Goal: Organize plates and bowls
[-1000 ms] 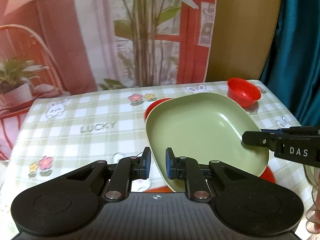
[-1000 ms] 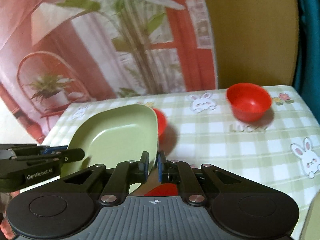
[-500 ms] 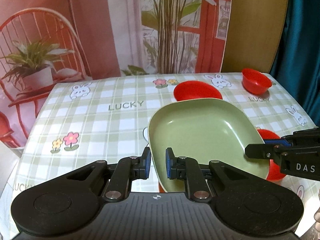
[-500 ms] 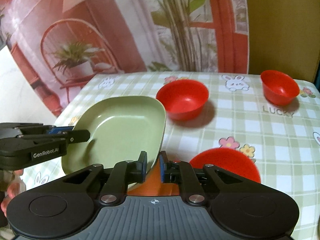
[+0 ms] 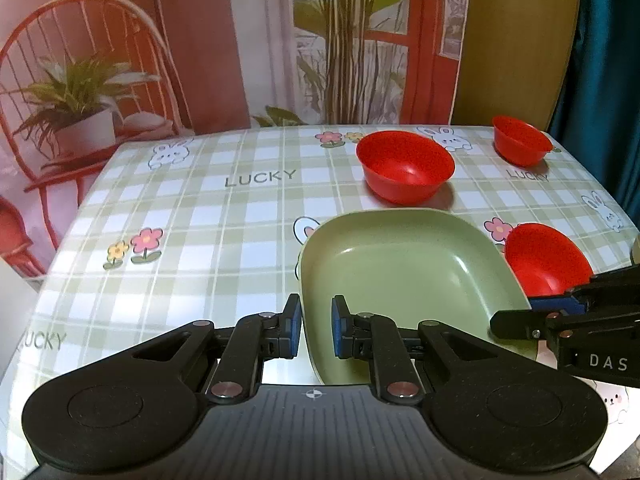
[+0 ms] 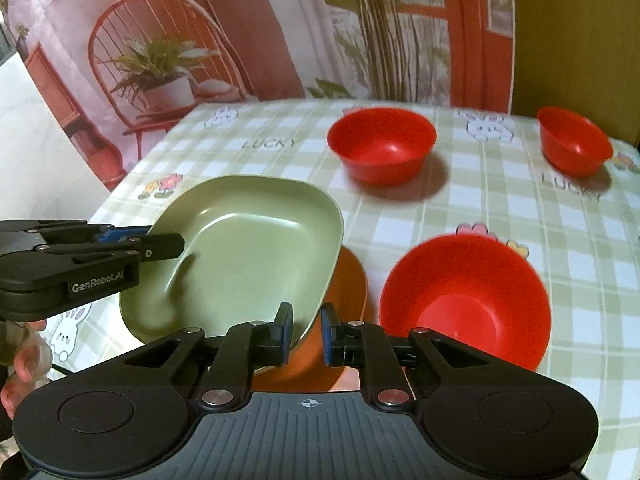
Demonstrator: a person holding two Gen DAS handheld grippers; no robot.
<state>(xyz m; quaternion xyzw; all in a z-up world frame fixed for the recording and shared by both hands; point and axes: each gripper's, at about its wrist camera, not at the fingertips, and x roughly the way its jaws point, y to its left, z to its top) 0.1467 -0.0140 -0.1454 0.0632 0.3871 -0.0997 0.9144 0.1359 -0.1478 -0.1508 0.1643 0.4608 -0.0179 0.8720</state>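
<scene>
Green plate [image 5: 404,276] is held between my two grippers, tilted, above the checked tablecloth [image 5: 224,216]. My left gripper [image 5: 316,330] is clamped on the plate's near-left rim, with the rim standing between the blue pads and both pads pressing on it. My right gripper [image 6: 306,332] has the opposite rim between its fingers; from its own camera the left pad sits against the plate's edge while the right pad stands a little off it, so I cannot confirm a firm grip on that side.

Under the plate's right edge I see an orange plate [image 6: 344,304] lying flat on the cloth, mostly covered by the green one. Whether the two are touching I cannot tell.

Three red bowls stand upright on the table. The nearest red bowl [image 6: 464,300] is just beside the orange plate on its right. A second red bowl [image 6: 382,144] sits farther back, near the middle of the table. The small red bowl [image 6: 574,144] is at the far right corner, well apart from the plates.

A hand [image 6: 24,356] shows at the left edge of the right wrist view.
</scene>
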